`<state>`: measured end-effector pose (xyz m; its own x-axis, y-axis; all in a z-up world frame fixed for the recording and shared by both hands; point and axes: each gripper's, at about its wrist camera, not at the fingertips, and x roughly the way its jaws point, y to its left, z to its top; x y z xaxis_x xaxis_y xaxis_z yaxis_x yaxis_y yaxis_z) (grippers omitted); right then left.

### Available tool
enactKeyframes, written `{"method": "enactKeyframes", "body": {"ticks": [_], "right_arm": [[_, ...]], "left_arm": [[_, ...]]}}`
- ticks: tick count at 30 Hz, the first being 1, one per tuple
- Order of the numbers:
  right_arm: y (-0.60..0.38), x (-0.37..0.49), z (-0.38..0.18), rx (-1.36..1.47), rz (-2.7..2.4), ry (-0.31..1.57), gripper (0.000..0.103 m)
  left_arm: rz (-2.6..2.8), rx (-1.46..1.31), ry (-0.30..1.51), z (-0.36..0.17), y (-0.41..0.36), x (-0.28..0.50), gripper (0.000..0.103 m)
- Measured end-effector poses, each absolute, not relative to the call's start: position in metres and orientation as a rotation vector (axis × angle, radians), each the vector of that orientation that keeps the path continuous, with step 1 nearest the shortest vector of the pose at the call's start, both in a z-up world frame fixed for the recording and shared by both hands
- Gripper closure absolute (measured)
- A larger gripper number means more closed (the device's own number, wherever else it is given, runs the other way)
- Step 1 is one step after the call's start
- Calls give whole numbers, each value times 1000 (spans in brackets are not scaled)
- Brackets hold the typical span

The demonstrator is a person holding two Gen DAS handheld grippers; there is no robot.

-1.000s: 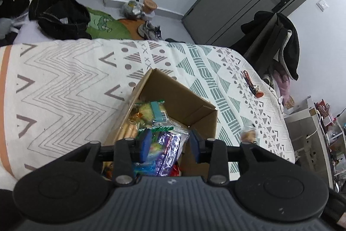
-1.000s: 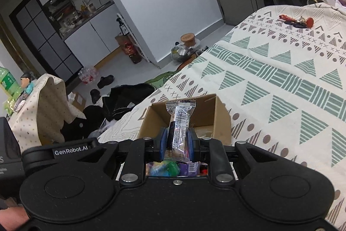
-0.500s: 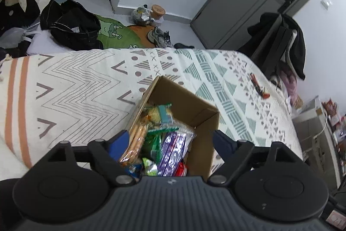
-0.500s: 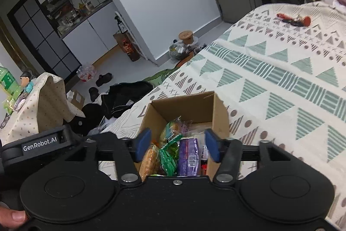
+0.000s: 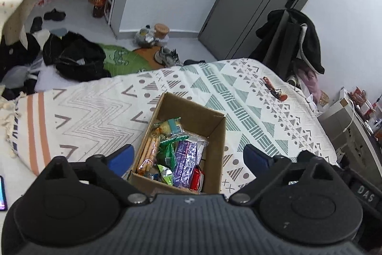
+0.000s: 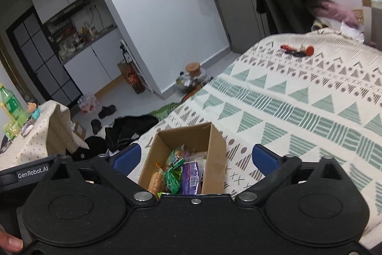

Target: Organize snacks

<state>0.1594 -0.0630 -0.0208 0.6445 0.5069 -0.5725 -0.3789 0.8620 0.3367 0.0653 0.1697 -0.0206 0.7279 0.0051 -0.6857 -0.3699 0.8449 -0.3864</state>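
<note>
Left wrist view: the left gripper point(image 5: 187, 157) hangs above the cardboard box point(image 5: 216, 135) with its blue fingers spread wide and nothing between them. The box sits on the patterned bedspread point(image 5: 95, 111) at 6 o'clock in the frame, open-topped and packed with snacks: a purple packet point(image 5: 185, 158), a green packet point(image 5: 167, 152), a clear sleeve of biscuits point(image 5: 150, 149) along the 9 o'clock wall and a red packet point(image 5: 197, 179) at the near corner. These film wrappers are judged light, soft and slippery, and the biscuits fragile; any hold is best taken on a crimped end seam or lightly across the narrow width. The box itself looks stiff enough to grasp by a wall rim. A small red-and-black tool point(image 5: 274, 91) lies on the bedspread at 2 o'clock, well apart from the box. Dark clothing point(image 5: 78, 56) lies on the floor at 10 o'clock, clear of the work area. Right wrist view: the right gripper point(image 6: 195, 157) is likewise wide apart and empty, above the same box, seen here at 6 o'clock. The tall box walls are judged the main obstruction to a side approach; a descent from above is advised. A green bottle point(image 6: 10, 104) stands on a side table at 9 o'clock, far off.
</note>
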Motion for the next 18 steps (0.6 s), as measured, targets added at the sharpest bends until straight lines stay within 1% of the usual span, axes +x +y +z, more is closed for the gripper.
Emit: {"method": "enactKeyframes", "body": {"ticks": [1,18], "right_arm": [[-66,156,-18,193,509,701,0],[-108,103,5,175,536,652,0]], "left_arm": [[218,-531,728,-18,168,62,0],[174,-411,687,15,118,12,0]]}}
